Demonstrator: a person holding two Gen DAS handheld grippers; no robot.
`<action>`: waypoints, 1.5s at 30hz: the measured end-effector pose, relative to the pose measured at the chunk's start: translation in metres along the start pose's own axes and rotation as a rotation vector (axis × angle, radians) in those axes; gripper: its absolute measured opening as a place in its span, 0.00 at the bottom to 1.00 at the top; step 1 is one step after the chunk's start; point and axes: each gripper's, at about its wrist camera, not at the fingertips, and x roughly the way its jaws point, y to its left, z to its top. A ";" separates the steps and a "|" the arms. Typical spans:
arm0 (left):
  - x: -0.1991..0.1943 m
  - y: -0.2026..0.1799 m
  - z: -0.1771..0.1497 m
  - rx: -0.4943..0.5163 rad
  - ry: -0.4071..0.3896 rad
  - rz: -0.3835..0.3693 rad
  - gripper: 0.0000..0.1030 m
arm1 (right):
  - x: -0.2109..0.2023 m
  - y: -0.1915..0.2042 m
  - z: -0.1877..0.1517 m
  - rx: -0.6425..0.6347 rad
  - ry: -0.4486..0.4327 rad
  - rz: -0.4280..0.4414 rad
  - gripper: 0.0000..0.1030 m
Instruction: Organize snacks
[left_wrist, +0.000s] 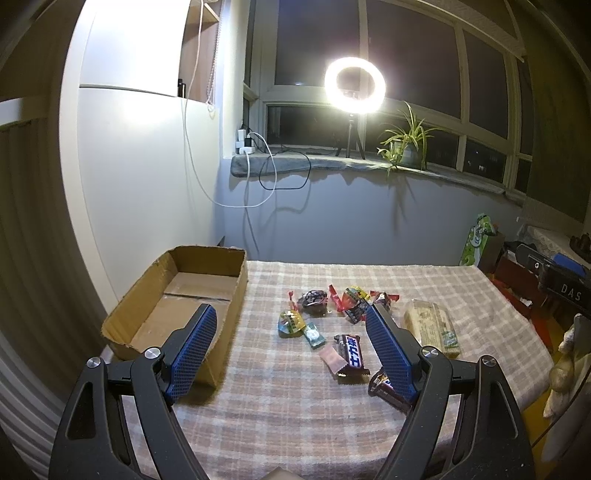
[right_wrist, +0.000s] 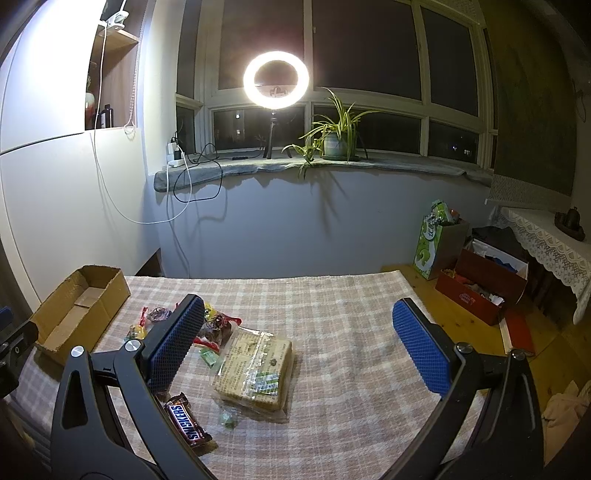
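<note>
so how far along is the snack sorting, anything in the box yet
Nothing looks done: the cardboard box shows only its bare bottom. Nothing is in hand either; the left gripper and right gripper are both open and hold nothing. All of it is left: the Snickers bar, the big clear-wrapped block and the small candies lie on the plaid cloth.

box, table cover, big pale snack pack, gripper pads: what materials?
Box: plain corrugated cardboard, matte brown, with ragged torn edges.
Table cover: woven cloth, soft matte plaid in pink and cream, slightly rumpled.
Big snack pack: clear glossy plastic film, judging by glare and wrinkles, over pale slabs.
Gripper pads: blue, with a dotted grip texture; probably rubber, though that is uncertain.
</note>
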 end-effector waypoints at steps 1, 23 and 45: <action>0.000 0.000 0.000 -0.001 -0.001 0.001 0.81 | 0.000 0.000 0.000 -0.001 0.000 0.000 1.00; 0.001 -0.001 -0.001 -0.003 -0.001 0.001 0.81 | 0.001 0.001 -0.001 -0.002 -0.001 -0.002 1.00; 0.002 -0.004 -0.002 -0.001 -0.001 -0.003 0.81 | 0.001 0.001 -0.001 -0.003 -0.001 -0.001 1.00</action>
